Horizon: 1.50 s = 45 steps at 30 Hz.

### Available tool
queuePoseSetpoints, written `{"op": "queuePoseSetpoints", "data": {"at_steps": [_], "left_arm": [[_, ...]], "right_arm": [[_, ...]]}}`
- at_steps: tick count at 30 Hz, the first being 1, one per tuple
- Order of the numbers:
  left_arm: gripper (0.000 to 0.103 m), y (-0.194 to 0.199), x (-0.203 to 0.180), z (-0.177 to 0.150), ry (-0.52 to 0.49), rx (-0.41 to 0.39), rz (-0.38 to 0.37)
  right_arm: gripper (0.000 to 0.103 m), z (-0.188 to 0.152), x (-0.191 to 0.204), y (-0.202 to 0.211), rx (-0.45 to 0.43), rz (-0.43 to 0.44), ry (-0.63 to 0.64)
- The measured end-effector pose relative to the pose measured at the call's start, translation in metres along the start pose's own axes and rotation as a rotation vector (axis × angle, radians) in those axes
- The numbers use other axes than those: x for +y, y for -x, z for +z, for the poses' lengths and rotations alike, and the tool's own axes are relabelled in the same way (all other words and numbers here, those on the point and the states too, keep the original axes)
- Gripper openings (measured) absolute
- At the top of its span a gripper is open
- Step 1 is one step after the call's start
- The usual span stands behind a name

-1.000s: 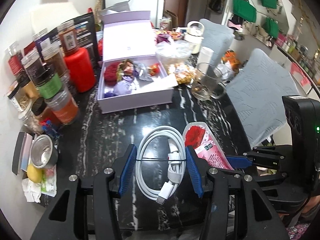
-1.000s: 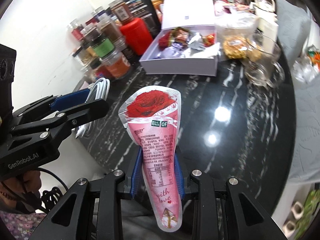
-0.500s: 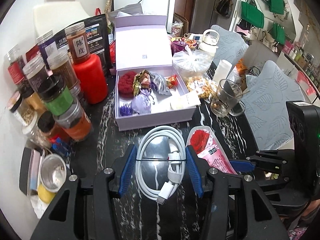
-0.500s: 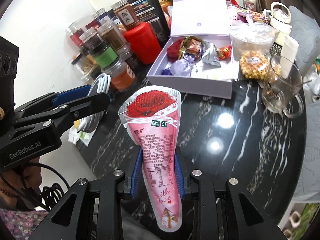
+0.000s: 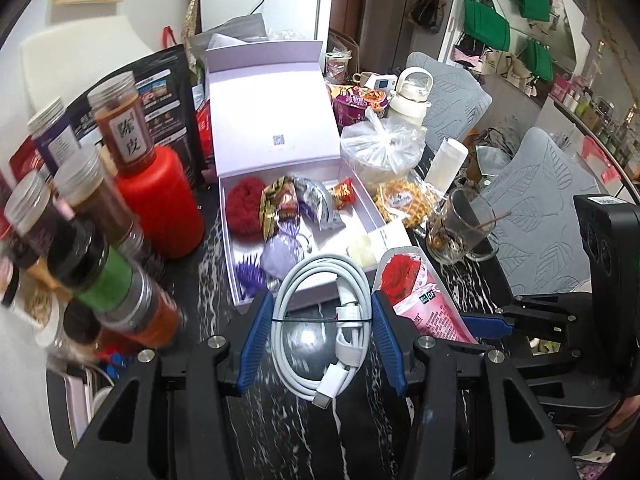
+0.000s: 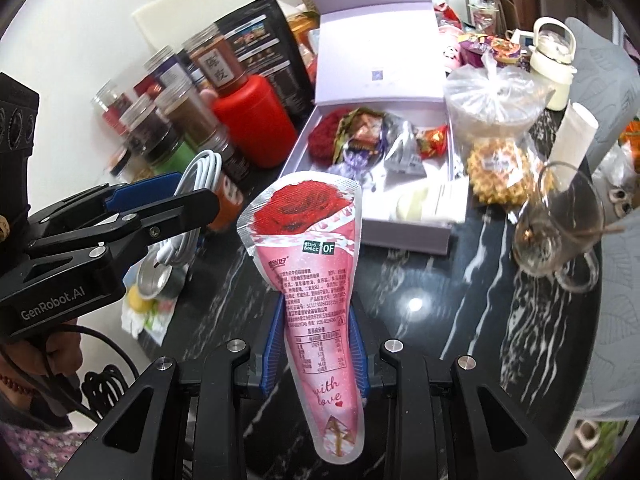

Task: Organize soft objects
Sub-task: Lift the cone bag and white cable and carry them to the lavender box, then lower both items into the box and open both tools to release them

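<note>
My left gripper [image 5: 320, 340] is shut on a coiled white charging cable [image 5: 324, 320], held just above the near edge of the open lilac gift box [image 5: 276, 296]. In the right wrist view that cable [image 6: 196, 184] and the left gripper [image 6: 168, 204] show at the left. My right gripper [image 6: 314, 344] is shut on a pink rose-print snack pouch [image 6: 316, 276], upright over the black marble table [image 6: 440, 300], short of the box [image 6: 408, 236]. The pouch [image 5: 420, 304] also shows at the right of the left wrist view. Inside the box lie a red pom-pom [image 5: 244, 208], sweets and purple items.
Spice jars [image 5: 100, 216] and a red canister [image 5: 160, 208] crowd the table's left side. A glass mug [image 6: 556, 232], a waffle packet [image 6: 496, 176], a tied plastic bag [image 5: 380, 144] and a white kettle [image 5: 412, 96] stand right of the box. Grey chairs [image 5: 548, 216] are beyond.
Both grippers have moved forward towards the lilac box, still holding the cable and the pouch. The box and jars now look nearer and larger.
</note>
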<state>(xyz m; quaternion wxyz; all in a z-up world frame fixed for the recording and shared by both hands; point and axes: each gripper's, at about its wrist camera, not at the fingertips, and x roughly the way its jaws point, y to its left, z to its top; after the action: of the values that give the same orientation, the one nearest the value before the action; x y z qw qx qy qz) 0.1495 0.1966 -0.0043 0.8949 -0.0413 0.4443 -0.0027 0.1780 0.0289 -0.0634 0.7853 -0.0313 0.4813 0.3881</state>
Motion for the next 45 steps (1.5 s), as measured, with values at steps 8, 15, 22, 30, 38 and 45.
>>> {"op": "queuePoseSetpoints", "data": {"at_steps": [8, 15, 22, 30, 38, 45], "left_arm": [[0.049, -0.012, 0.014, 0.032, -0.021, -0.012, -0.031], [0.049, -0.031, 0.024, 0.063, -0.048, -0.024, -0.042], [0.049, -0.051, 0.033, 0.089, -0.055, -0.022, -0.054], [0.049, -0.077, 0.04, 0.116, -0.065, -0.02, -0.052], [0.049, -0.108, 0.046, 0.133, -0.074, -0.003, -0.033], [0.049, -0.143, 0.054, 0.131, -0.062, 0.043, -0.019]], "right_arm": [[0.03, 0.035, -0.002, -0.005, -0.021, -0.033, -0.028], [0.03, 0.065, -0.01, -0.015, -0.036, -0.052, -0.052], [0.03, 0.095, -0.025, -0.028, -0.043, -0.061, -0.068], [0.03, 0.126, -0.041, -0.043, -0.047, -0.068, -0.075], [0.03, 0.148, -0.059, -0.063, -0.048, -0.078, -0.101], [0.03, 0.154, -0.071, -0.089, -0.026, -0.088, -0.13]]}}
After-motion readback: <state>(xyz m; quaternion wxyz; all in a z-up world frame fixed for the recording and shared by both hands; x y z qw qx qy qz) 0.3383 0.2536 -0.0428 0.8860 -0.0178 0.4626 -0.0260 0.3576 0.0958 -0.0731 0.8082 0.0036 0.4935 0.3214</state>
